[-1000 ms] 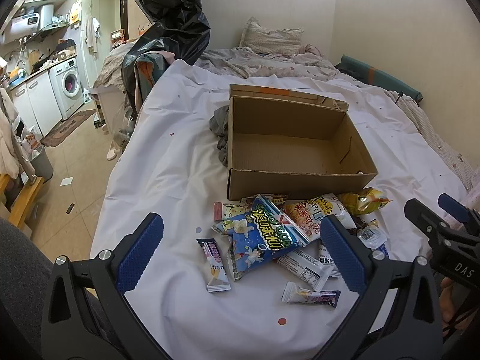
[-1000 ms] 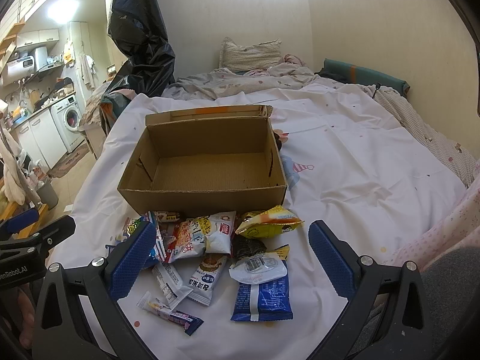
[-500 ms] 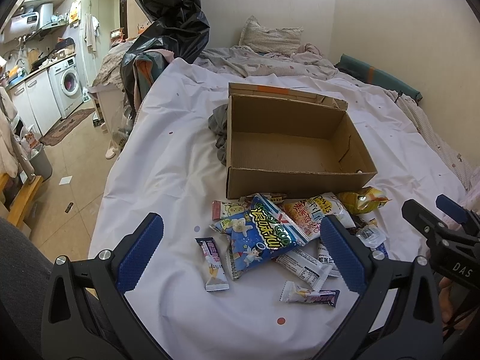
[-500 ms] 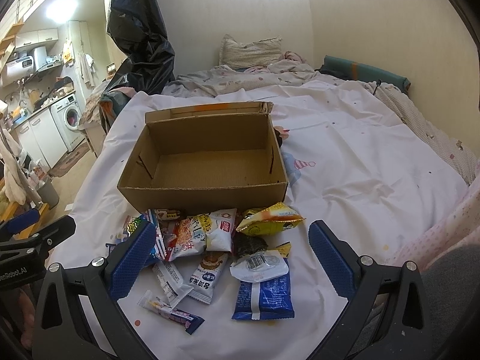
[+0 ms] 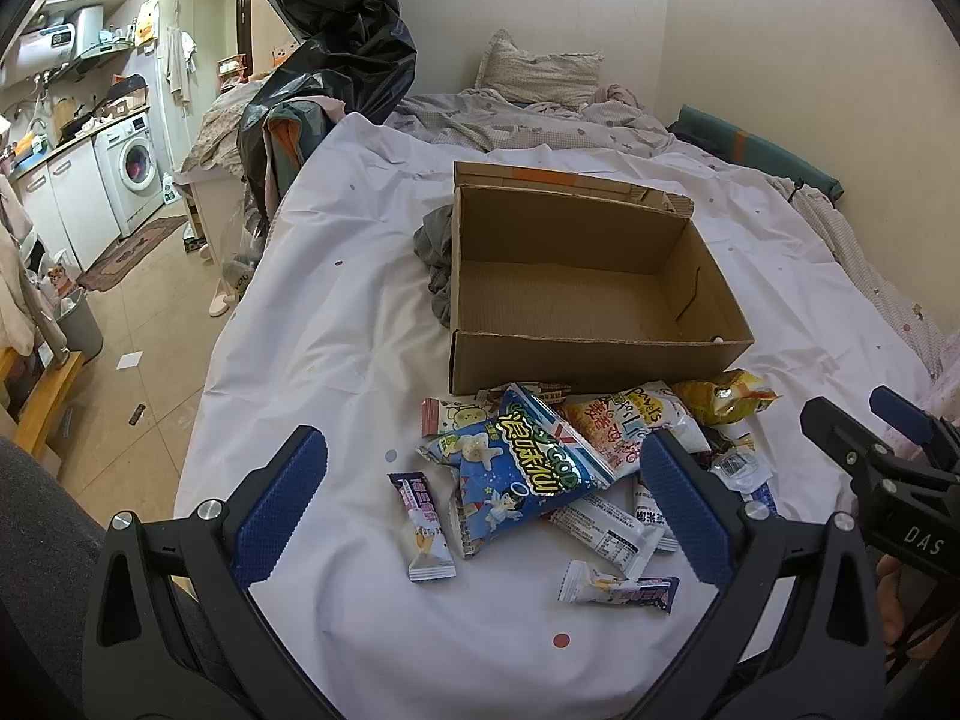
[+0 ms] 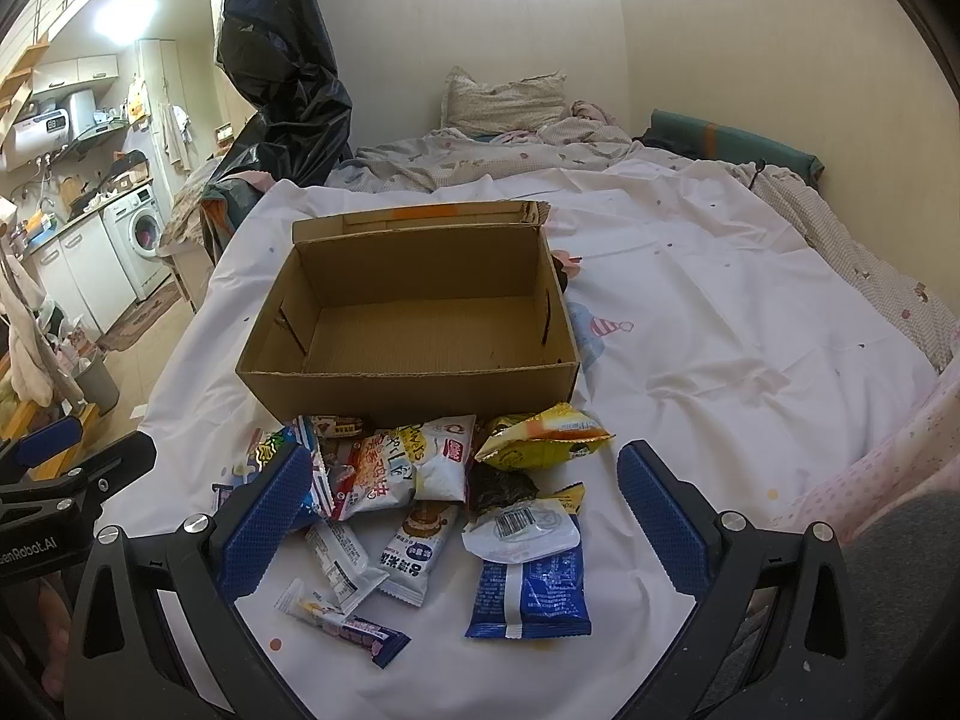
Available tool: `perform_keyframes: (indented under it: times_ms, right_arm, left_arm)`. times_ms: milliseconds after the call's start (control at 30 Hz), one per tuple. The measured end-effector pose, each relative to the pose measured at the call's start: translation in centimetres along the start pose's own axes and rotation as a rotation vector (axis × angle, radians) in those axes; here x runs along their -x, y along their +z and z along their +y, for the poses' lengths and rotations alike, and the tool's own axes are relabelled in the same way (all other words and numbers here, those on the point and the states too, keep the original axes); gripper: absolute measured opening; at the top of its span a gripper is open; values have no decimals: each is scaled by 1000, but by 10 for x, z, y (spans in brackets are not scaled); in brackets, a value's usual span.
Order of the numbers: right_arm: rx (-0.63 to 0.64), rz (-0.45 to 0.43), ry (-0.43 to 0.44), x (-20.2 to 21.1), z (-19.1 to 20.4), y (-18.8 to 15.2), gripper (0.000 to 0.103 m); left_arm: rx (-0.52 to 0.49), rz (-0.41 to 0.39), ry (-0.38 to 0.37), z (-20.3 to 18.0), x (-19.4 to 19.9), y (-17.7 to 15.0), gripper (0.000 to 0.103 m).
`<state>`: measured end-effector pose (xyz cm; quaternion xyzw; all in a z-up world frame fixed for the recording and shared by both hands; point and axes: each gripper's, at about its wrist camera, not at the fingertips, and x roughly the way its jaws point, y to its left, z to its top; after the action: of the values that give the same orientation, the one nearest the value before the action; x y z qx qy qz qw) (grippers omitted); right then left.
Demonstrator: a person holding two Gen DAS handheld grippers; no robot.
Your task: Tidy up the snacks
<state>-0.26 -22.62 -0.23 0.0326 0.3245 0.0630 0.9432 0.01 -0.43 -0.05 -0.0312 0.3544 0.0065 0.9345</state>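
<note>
An empty open cardboard box point(image 5: 576, 354) point(image 6: 414, 387) sits on the white bedsheet. A pile of snack packets lies in front of it: a blue chip bag point(image 5: 522, 468), a red-and-white bag point(image 5: 624, 426) point(image 6: 384, 468), a yellow bag point(image 5: 729, 399) point(image 6: 540, 435), a dark blue packet point(image 6: 528, 591), a small purple-white bar point(image 5: 423, 525) and another bar point(image 5: 618, 585) point(image 6: 342, 615). My left gripper point(image 5: 480, 510) hovers open above the near side of the pile, holding nothing. My right gripper point(image 6: 462, 522) is open over the pile too, and shows at the right edge point(image 5: 870, 456) of the left wrist view.
A grey cloth point(image 5: 438, 246) is bunched against the box's left side. Black plastic bags point(image 5: 336, 48) hang at the bed's far left corner. A pillow point(image 5: 540, 69) and rumpled bedding lie beyond the box. The bed edge drops to a tiled floor point(image 5: 138, 360) on the left.
Both views have shifted only slightly; the grippers stay open and the snacks and box have not moved.
</note>
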Motion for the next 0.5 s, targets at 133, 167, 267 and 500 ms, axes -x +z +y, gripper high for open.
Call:
perform_keyframes:
  times_ms: [133, 167, 267, 500]
  right_arm:
    - [0, 3, 1, 0, 1, 0, 103]
    - [2, 3, 2, -1, 1, 0, 103]
    - [4, 5, 2, -1, 1, -1, 103]
    - [3, 2, 1, -2, 1, -2, 103]
  left_arm:
    - [-3, 5, -2, 0, -2, 0, 103]
    - [-3, 8, -4, 0, -3, -1, 103]
    - [-4, 4, -4, 0, -3, -1, 103]
    - [-8, 3, 0, -1, -2, -1, 103]
